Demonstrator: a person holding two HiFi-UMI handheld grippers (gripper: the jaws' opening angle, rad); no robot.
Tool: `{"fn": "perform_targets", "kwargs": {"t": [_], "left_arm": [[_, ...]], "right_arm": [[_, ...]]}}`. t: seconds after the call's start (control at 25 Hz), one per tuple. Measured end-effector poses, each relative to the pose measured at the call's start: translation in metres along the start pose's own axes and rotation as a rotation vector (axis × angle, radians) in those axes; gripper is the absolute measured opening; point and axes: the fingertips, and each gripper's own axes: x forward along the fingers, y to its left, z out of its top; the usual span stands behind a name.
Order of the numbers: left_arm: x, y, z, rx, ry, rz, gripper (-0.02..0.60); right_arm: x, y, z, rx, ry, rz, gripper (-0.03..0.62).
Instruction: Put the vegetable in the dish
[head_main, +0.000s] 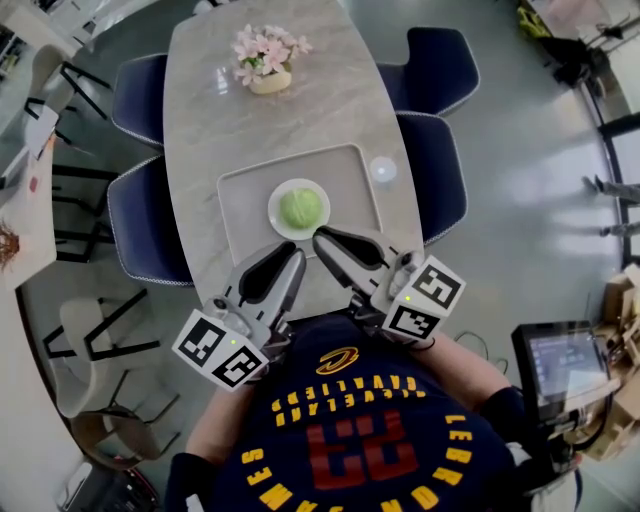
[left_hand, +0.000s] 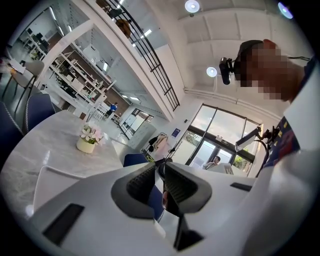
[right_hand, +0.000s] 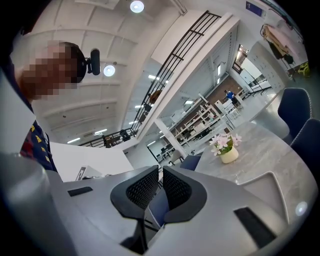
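Note:
A round green vegetable (head_main: 301, 207) lies in a small white dish (head_main: 274, 222) on the grey tray (head_main: 240, 200) at the near end of the marble table. Both grippers are held close to my chest, just short of the tray's near edge. My left gripper (head_main: 291, 256) is shut and holds nothing; its jaws (left_hand: 160, 166) point up across the table. My right gripper (head_main: 321, 237) is shut and holds nothing too, with its tip nearest the dish. In the right gripper view its jaws (right_hand: 160, 170) meet. Neither gripper view shows the vegetable or the dish.
A pot of pink flowers (head_main: 268, 62) stands at the table's far end, with a small white round object (head_main: 383, 168) right of the tray. Navy chairs (head_main: 145, 215) flank the table on both sides. A tablet on a stand (head_main: 560, 365) is at my right.

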Motion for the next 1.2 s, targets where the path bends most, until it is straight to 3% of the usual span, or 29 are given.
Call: {"fn": "perform_targets", "kwargs": {"t": [1.2], "left_arm": [[0.0042,0.0046,-0.0044,-0.027,0.032,-0.007,0.063]], "right_arm": [[0.0024,-0.0026,-0.0041,0.005,0.014,-0.021,0.034]]}}
